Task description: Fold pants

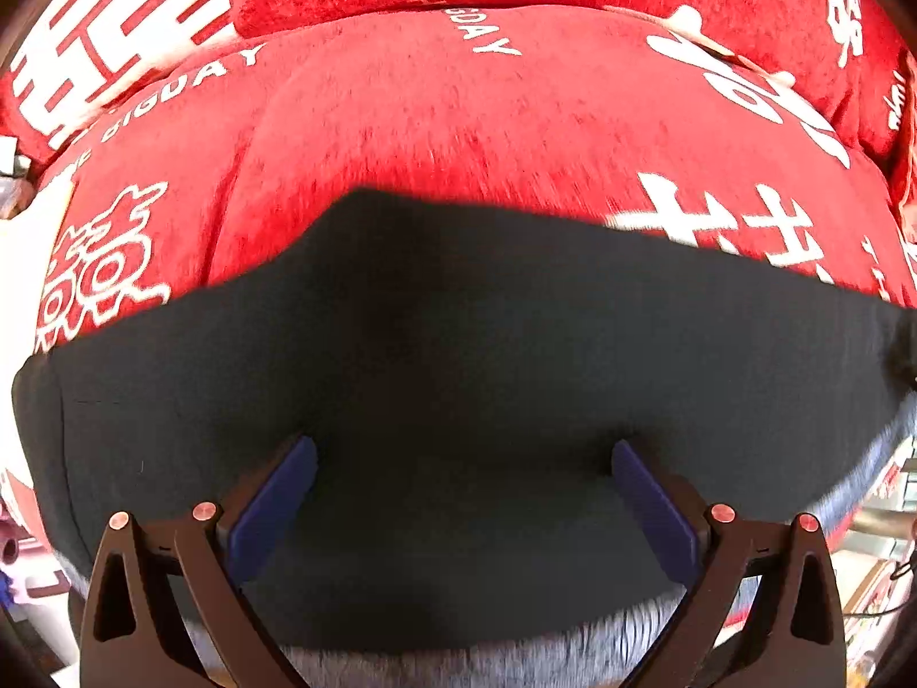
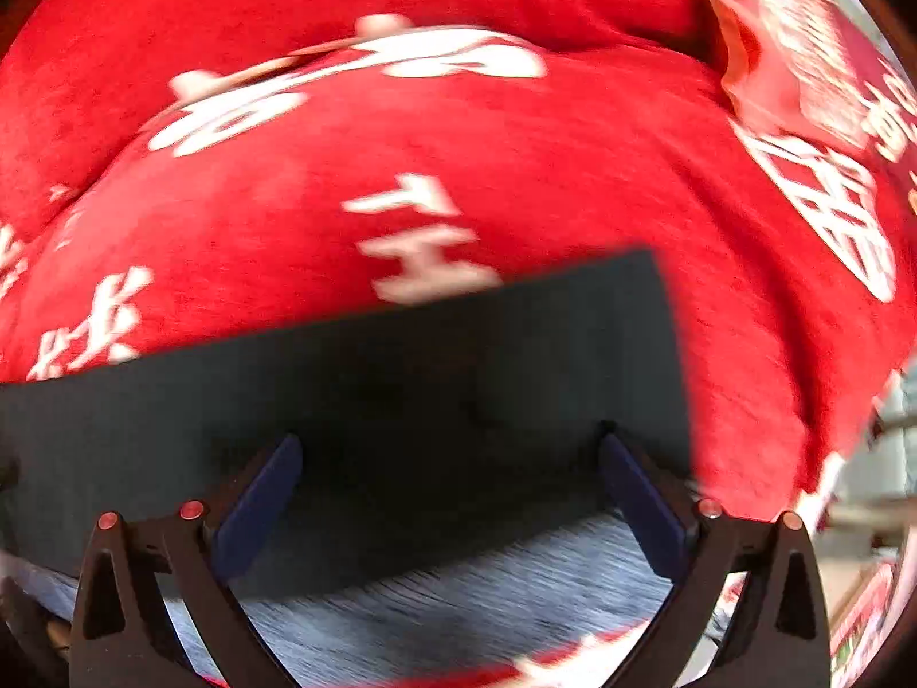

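Your left gripper (image 1: 464, 453) has its two blue-padded fingers (image 1: 275, 510) spread wide, and nothing sits pinched between them; the dark pants (image 1: 458, 344) lie spread directly under and ahead of those tips. In the left wrist view the dark cloth fills the lower half of the frame, reaching across from the left border to the right border, with its far edge rising to a blunt peak above the gap between your fingers. A grey ribbed band (image 1: 516, 653) of fabric shows at the near edge, between the finger bases. Whether the tips actually touch the cloth you cannot tell, since the dark fabric swallows the contact line. Your right gripper (image 2: 450, 447) is likewise spread apart, its pads (image 2: 258, 504) holding nothing. In the right wrist view the pants (image 2: 401, 372) lie beneath and ahead of the tips as a flat dark panel whose far edge slants upward to a squared corner, up and to the right of the right-hand finger; the cloth's side edge drops from that corner just outside that finger. The same grey ribbed fabric (image 2: 458, 590) lies near you, between the finger bases. All of it rests on a red plush cover (image 1: 458, 114) printed with white characters and letters, which surrounds the pants on the far side in both views (image 2: 516, 143). The right view is motion-blurred.
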`<state>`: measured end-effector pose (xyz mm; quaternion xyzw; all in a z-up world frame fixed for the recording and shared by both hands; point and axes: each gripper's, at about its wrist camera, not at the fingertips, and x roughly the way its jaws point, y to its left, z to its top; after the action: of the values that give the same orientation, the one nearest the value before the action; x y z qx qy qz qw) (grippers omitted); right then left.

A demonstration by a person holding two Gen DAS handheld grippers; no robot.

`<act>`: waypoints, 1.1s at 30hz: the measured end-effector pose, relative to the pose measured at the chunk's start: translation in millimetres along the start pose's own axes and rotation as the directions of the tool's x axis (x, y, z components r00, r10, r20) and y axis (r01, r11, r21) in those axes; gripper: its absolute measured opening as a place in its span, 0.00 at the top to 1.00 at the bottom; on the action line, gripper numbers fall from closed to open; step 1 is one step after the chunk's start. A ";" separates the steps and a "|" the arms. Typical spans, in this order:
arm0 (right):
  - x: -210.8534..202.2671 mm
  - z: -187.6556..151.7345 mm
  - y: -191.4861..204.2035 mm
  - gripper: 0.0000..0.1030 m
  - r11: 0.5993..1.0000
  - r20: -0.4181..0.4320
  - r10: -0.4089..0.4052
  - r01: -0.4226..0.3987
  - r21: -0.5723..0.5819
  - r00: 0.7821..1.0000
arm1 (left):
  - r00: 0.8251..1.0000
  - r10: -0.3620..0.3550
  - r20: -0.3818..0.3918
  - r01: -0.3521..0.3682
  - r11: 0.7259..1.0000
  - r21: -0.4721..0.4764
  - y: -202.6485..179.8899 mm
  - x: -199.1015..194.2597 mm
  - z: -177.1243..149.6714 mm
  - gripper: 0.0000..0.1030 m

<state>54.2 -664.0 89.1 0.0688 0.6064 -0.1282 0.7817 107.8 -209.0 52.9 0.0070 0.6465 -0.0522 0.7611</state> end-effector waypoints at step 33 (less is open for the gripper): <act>-3.6 -60.9 27.8 0.00 0.995 0.074 0.086 -0.083 -0.049 0.993 | 0.996 0.054 0.072 -0.061 0.992 0.111 28.8 -10.4 -89.0 0.00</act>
<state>4.6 -620.9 75.7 0.0715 0.5754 -0.0837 0.8104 21.1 -172.7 46.9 0.0670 0.6155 -0.0670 0.7824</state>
